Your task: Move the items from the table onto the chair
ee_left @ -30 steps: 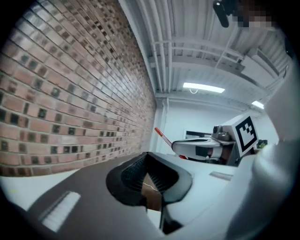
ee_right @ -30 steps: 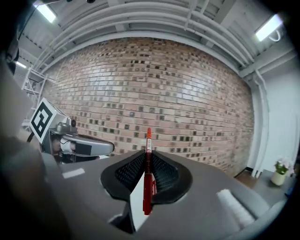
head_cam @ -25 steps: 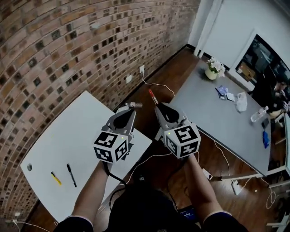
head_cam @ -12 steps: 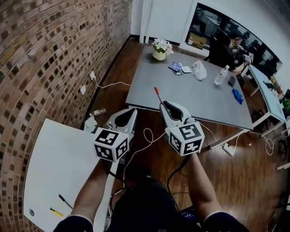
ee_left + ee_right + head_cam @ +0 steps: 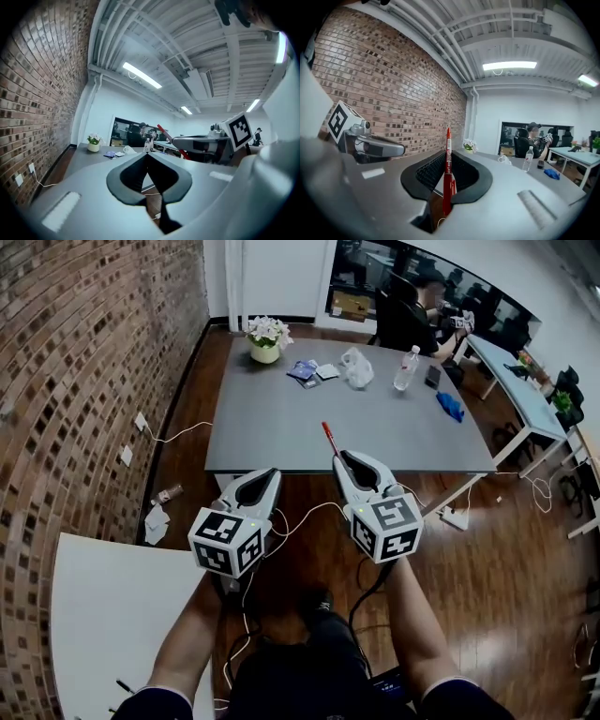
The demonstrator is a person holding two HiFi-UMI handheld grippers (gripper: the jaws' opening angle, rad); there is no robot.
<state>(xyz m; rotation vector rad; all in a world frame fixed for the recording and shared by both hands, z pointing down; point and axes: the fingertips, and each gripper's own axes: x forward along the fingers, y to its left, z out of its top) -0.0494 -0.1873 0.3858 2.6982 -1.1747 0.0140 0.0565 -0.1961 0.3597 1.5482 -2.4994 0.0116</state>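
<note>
The right gripper (image 5: 341,458) has its fingers (image 5: 433,171) closed on a red pen (image 5: 448,140), pinching it low on the barrel, so most of the pen stands out beyond the fingertips. The left gripper (image 5: 272,472) has its fingers (image 5: 133,173) pressed together with nothing between them.

The main risk, as I judge it, is the pen pivoting or sliding out. The hold is narrow and sits near one end, so a quick swing or a knock of the long free end against furniture could lever it loose. No free chair shows ahead of either pair of fingers, so the drop place must be found first, and a blind release would put the pen on the floor. The loose cable (image 5: 300,517) on the floor below the fingers could snag a foot. A dark pen (image 5: 124,686) lies on the white counter (image 5: 112,615), well behind and left of the left fingers.

The red pen carries a pale label (image 5: 448,158); its print is too small to read. The marker cubes bear only black-and-white patterns.
</note>
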